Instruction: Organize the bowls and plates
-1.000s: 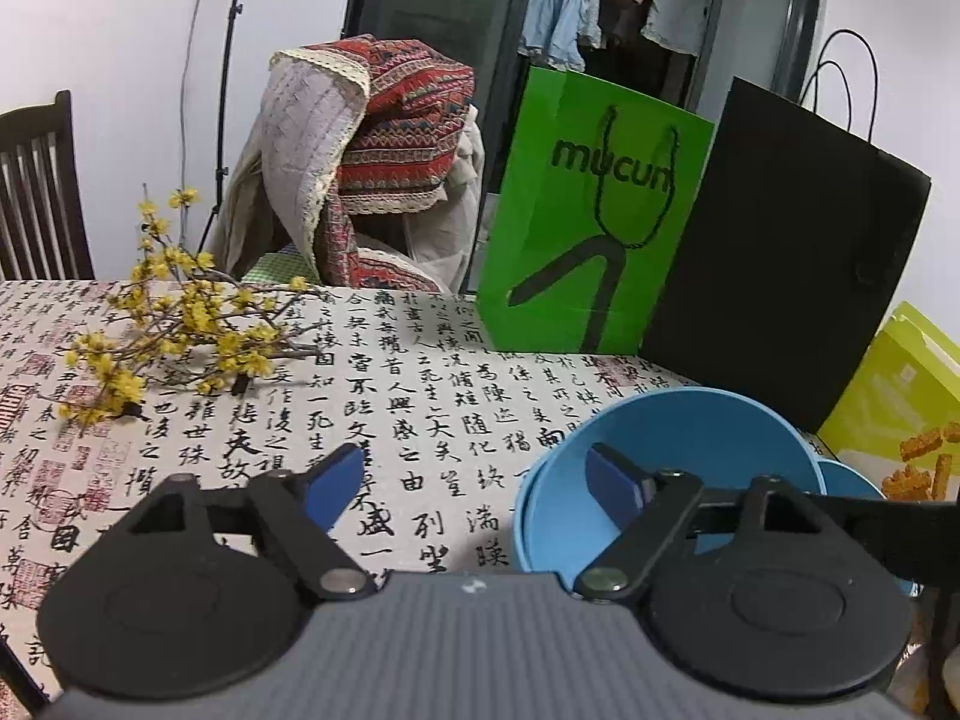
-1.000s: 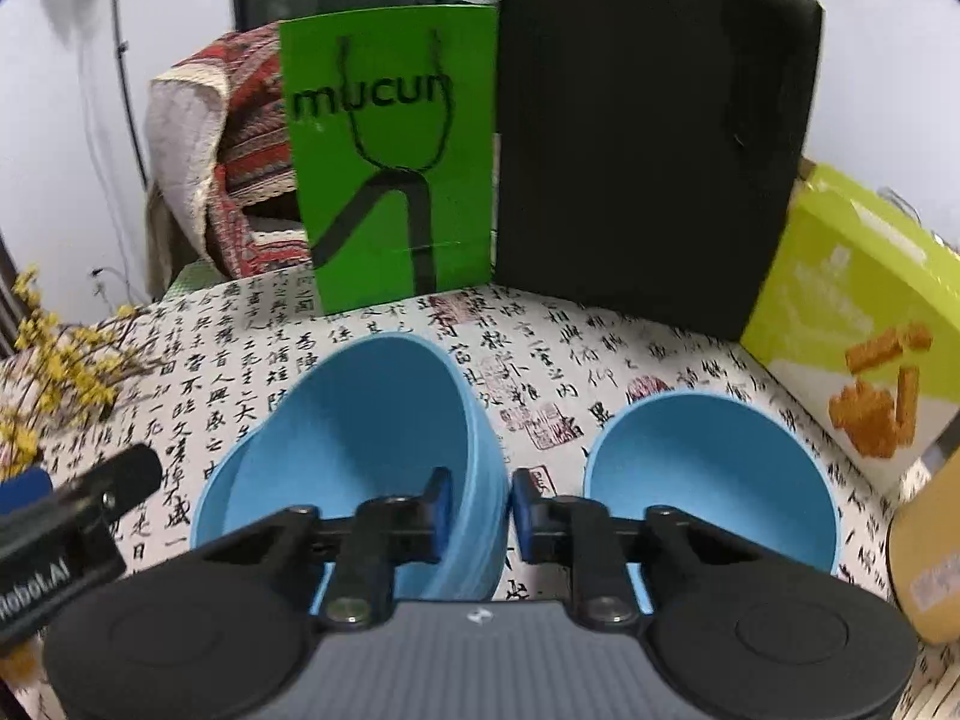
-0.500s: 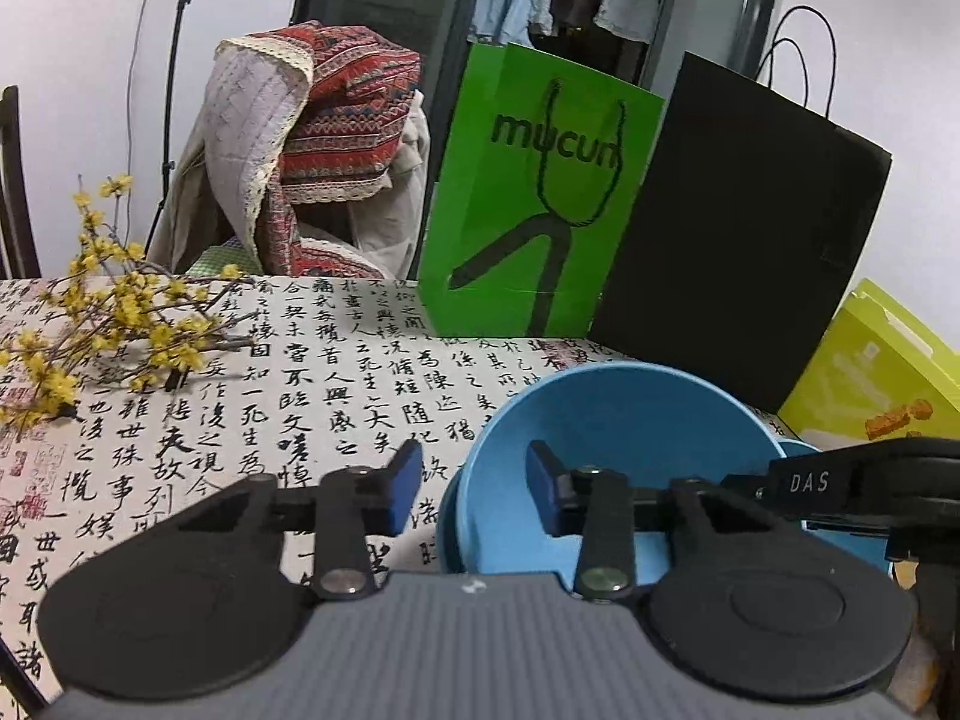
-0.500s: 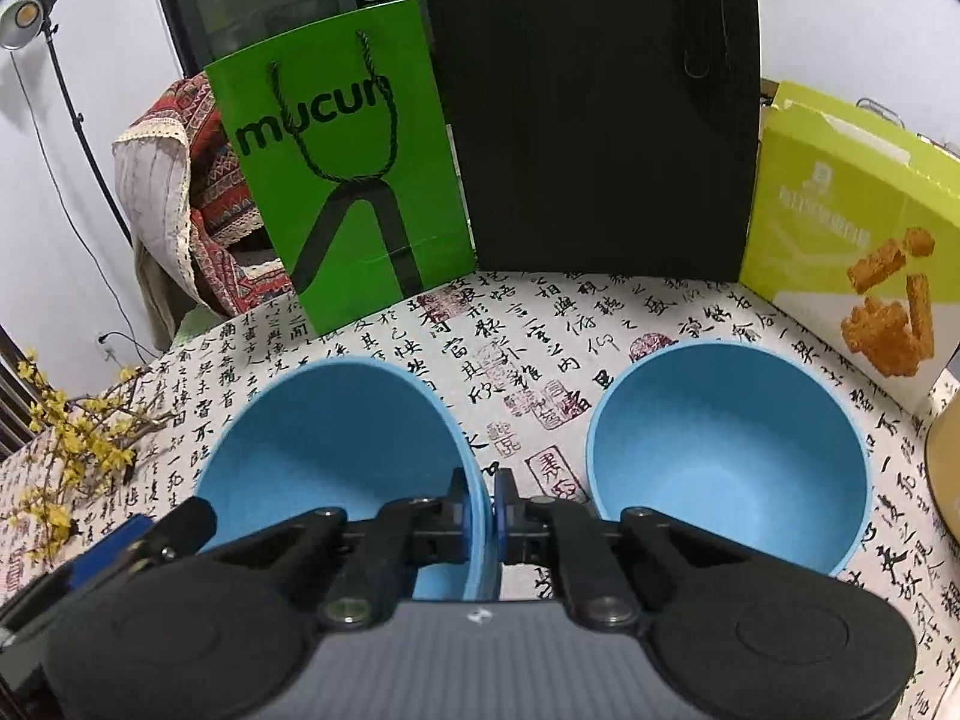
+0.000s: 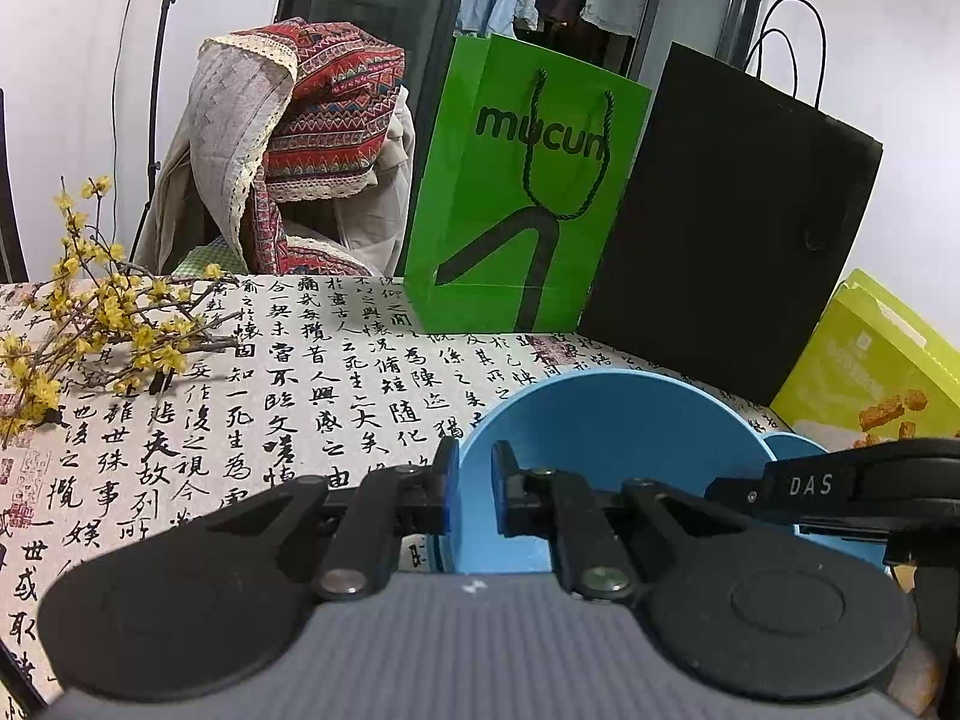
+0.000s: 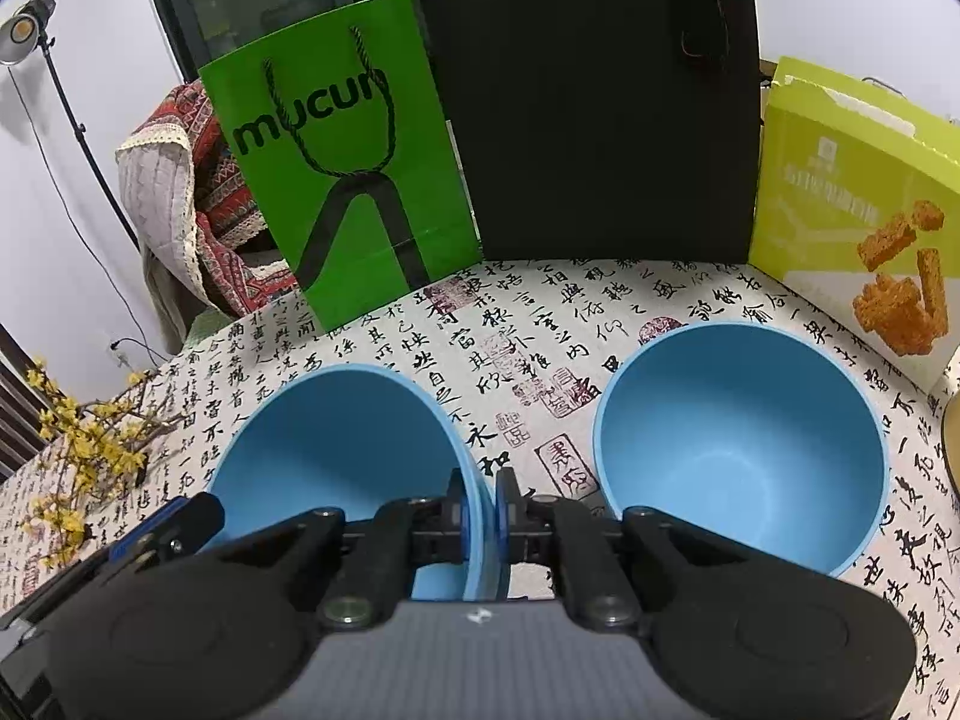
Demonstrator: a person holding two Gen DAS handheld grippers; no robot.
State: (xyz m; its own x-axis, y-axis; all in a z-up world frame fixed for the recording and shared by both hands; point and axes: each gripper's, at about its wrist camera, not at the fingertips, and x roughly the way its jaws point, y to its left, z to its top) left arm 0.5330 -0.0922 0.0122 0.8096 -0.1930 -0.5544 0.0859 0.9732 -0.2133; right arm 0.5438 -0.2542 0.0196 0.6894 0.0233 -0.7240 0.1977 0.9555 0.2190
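- My left gripper point(image 5: 474, 495) has its 2 fingers straddling the left rim of the nearer blue bowl point(image 6: 336, 438), 1 finger outside and 1 inside; the gap looks almost shut on the wall, though I can't tell if the pads are truly pinching.
- That bowl sits on the printed tablecloth point(image 6: 516, 324), close in front of me and tilted, its opening facing the green bag point(image 6: 336, 180).
- My right gripper point(image 6: 483, 516) is clamped on the same bowl's right rim, so both my hands are on 1 bowl, from opposite sides.
- The second blue bowl point(image 6: 741, 450) stands upright just right of my right gripper, apart from the first, with bare cloth between them.
- I judge the next move is to carry the held bowl rightward and nest it into the second; my right hand is the nearer one to that target, so it should lead.
- Further right stands a yellow-green snack box point(image 6: 852, 192), well behind the landing spot.
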